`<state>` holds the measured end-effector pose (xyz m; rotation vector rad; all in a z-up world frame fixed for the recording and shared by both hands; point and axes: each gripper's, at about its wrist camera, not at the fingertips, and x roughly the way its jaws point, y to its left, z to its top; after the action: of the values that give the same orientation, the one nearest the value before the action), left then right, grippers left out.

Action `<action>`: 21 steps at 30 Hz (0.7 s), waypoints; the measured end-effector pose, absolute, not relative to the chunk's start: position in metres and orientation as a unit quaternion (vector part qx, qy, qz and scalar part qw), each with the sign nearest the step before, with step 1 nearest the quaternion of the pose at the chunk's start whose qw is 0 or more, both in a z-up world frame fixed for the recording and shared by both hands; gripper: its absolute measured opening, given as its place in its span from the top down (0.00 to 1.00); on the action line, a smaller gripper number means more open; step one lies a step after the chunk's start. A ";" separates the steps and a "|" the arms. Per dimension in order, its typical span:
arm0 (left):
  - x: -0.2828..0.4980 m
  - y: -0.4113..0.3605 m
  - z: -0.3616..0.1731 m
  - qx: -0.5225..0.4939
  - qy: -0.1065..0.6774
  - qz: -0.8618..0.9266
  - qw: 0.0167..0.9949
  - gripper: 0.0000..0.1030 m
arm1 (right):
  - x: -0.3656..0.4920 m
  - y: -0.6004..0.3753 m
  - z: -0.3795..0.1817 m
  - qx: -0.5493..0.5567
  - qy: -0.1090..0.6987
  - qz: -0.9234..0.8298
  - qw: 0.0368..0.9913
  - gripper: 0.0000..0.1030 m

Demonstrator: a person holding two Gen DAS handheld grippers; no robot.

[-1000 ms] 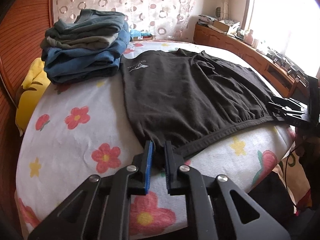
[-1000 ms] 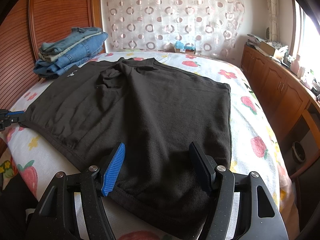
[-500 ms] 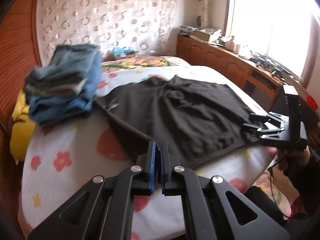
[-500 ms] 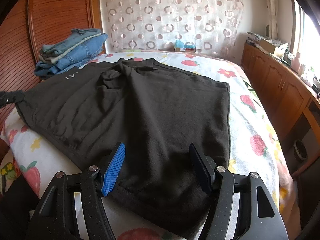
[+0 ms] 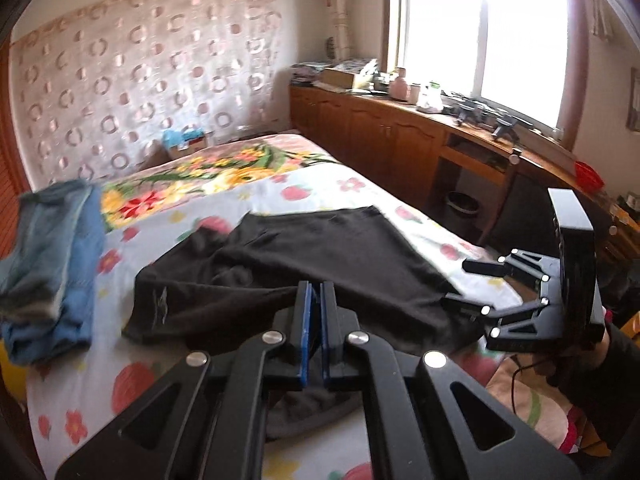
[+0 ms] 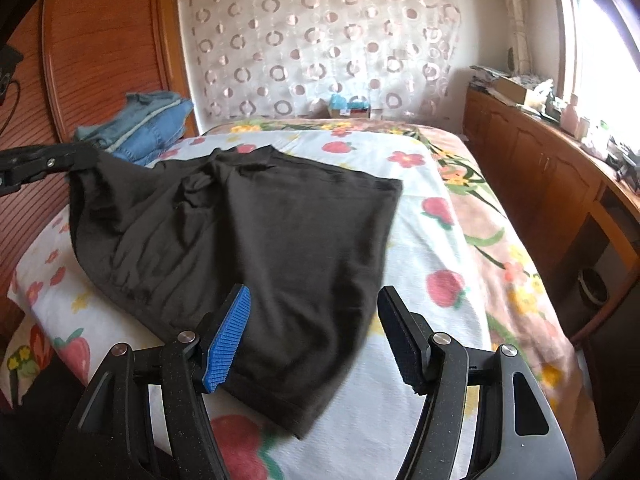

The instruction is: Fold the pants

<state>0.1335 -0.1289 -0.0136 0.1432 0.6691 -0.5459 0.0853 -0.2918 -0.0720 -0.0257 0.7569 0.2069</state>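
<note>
**Left claw lifts a corner of the dark pants; right claw spread wide above the hem**

The left claw (image 5: 316, 300) is pinched tight on a fold of the dark charcoal fleece pants (image 5: 320, 264), its blue-faced pads pressed together with cloth trapped between them. From that pinch the fabric hangs down and away, raised off the bed with the white flowered sheet (image 5: 72, 392). In the right wrist view the same claw (image 6: 80, 158) shows at the far left, with the waist corner of the pants (image 6: 280, 240) drawn up to it.

The right claw (image 6: 314, 336) stands wide, its ribbed blue pad on one side and its black pad on the other, over the near hem of the pants; I cannot tell whether it touches the cloth. Ahead of it the garment spreads flat across the sheet.

Beyond the left claw, to its left, sits a folded stack of blue denim jeans (image 5: 52, 264). To the right of both claws runs a long brown wooden cabinet (image 6: 532, 160) under the window.
</note>
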 end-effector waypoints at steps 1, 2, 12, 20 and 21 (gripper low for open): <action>0.136 -0.135 -0.011 0.069 0.324 -0.269 0.904 1.00 | 0.084 -0.295 -0.071 -0.011 0.368 0.099 0.924 0.34; 0.138 -0.138 -0.010 0.068 0.324 -0.270 0.904 1.00 | 0.083 -0.297 -0.071 -0.009 0.368 0.098 0.925 0.34; 0.148 -0.151 -0.019 0.079 0.336 -0.247 0.905 0.81 | 0.074 -0.309 -0.071 -0.005 0.363 0.096 0.927 0.34; 0.146 -0.128 -0.027 0.076 0.336 -0.228 0.911 0.69 | 0.075 -0.301 -0.075 -0.006 0.368 0.103 0.924 0.34; 0.145 -0.124 -0.028 0.073 0.335 -0.226 0.912 0.68 | 0.076 -0.298 -0.075 -0.007 0.368 0.105 0.924 0.34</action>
<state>0.1454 -0.1236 -0.0276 0.1496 0.6914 -0.4648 0.0759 -0.2977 -0.0752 -0.0144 0.7551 0.2159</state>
